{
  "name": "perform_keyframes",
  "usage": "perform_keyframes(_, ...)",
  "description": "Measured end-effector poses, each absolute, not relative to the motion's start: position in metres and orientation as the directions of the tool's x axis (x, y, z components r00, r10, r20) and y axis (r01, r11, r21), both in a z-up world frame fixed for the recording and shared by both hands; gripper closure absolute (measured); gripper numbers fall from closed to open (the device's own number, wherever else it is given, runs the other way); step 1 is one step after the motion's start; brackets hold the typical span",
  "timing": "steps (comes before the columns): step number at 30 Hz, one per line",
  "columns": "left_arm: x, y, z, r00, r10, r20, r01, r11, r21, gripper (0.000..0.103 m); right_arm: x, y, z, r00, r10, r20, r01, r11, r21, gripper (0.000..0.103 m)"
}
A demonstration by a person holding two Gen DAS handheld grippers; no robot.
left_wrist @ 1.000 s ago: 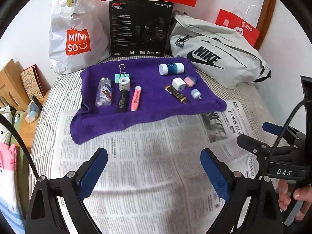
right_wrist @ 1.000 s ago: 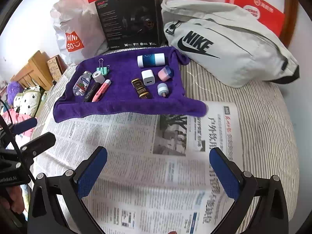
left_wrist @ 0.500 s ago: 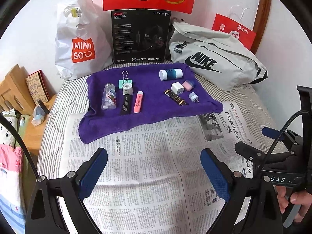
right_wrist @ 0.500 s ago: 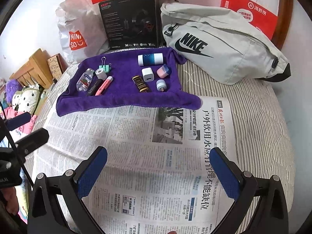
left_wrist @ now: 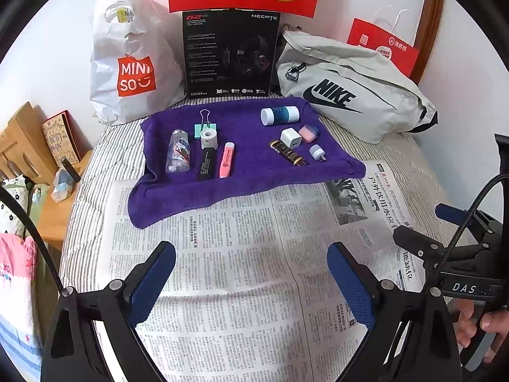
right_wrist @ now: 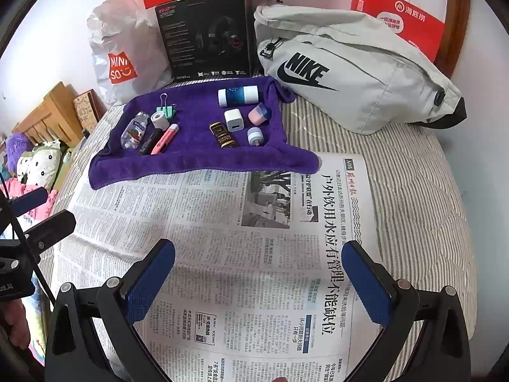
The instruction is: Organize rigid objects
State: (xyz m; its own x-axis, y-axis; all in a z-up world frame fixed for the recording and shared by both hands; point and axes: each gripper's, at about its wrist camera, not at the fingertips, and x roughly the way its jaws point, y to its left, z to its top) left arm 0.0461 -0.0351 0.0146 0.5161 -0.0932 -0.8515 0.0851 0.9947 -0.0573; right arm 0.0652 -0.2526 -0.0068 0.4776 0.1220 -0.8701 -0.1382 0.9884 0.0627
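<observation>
— Progress first: how much of the sorting do we count as done?

— Most of it, we judge. On the purple towel [left_wrist: 241,175], which lies on the striped bed [left_wrist: 105,146] behind the spread newspaper [left_wrist: 241,270], the small things sit in two loose groups. On the left we see the clear plastic bottle [left_wrist: 178,155], the mint-green binder clip [left_wrist: 203,127], the white tape roll [left_wrist: 209,137], the black marker [left_wrist: 206,163] and the pink highlighter [left_wrist: 227,159], the three long ones lying roughly parallel.

— And the right-hand group?

— We see the white-and-blue cylinder [right_wrist: 238,96] on its side at the back, then the white cube charger [right_wrist: 233,120], the pink-and-blue cap-shaped piece [right_wrist: 259,114], the dark brown-and-gold tube [right_wrist: 224,135] and the small lilac round piece [right_wrist: 255,136]. These lie closer together but less squarely lined up, so we think any remaining work is tidying here. Whether more things wait elsewhere, we cannot tell.

— Nothing on the newspaper?

— We see nothing on it in either wrist view.

— Now the pose.

— Our left gripper [left_wrist: 251,273] hangs low over the near newspaper, jaws spread wide and empty, pointing toward the towel but well apart from it. Our right gripper [right_wrist: 259,273] does the same beside it, also spread and holding nothing. In the left wrist view we see fingers [left_wrist: 491,320] of the person's hand wrapped round the right gripper's handle.

— So neither touches a thing?

— Neither; we read both as parked clear of the objects.
</observation>
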Motion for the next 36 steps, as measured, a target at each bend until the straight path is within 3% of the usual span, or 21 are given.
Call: perform_keyframes(36,0.0423,-0.0321,0.0148,0.502,-0.078,-0.861,0.087,0.995,-0.039,0.006,0.0561,-0.2548,0.0013,0.49,0.114,-0.864,-0.142,0.989,0.05,0.0)
